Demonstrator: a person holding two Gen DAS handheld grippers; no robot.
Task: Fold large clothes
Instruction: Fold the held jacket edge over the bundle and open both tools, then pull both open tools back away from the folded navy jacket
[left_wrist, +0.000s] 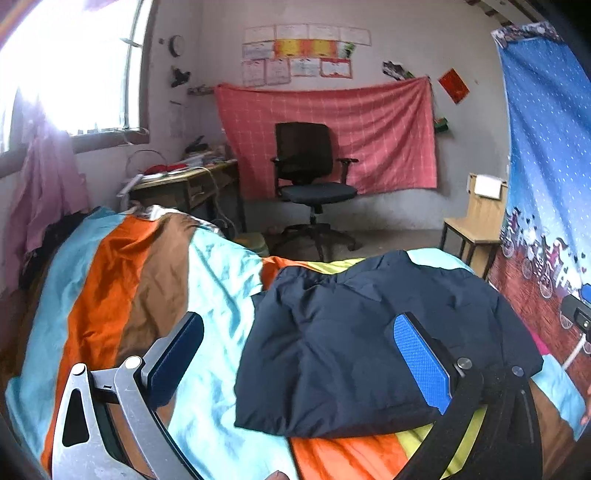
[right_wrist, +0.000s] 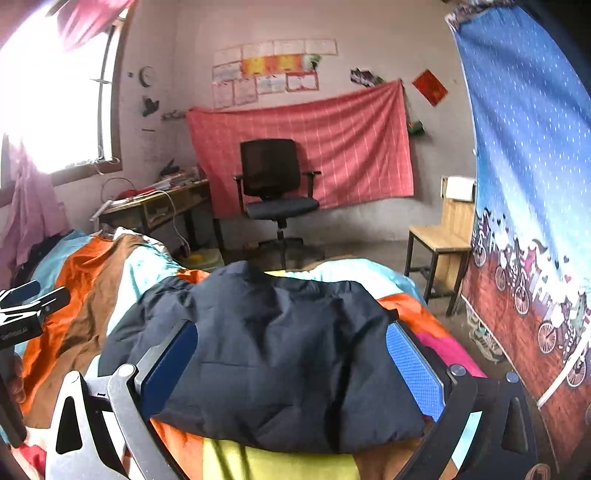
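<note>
A dark navy padded jacket (left_wrist: 354, 343) lies folded in a compact bundle on a bed with a striped orange, brown and light-blue cover (left_wrist: 122, 280). My left gripper (left_wrist: 299, 343) is open and empty above the jacket's left part. In the right wrist view the same jacket (right_wrist: 280, 350) fills the middle. My right gripper (right_wrist: 291, 354) is open and empty, its blue pads spread wide over the jacket. The left gripper (right_wrist: 26, 306) shows at that view's left edge.
A black office chair (left_wrist: 314, 177) stands before a red checked cloth on the far wall. A cluttered desk (left_wrist: 184, 181) is at the left under the window. A wooden chair (right_wrist: 439, 236) and a blue patterned curtain (right_wrist: 528, 184) are at the right.
</note>
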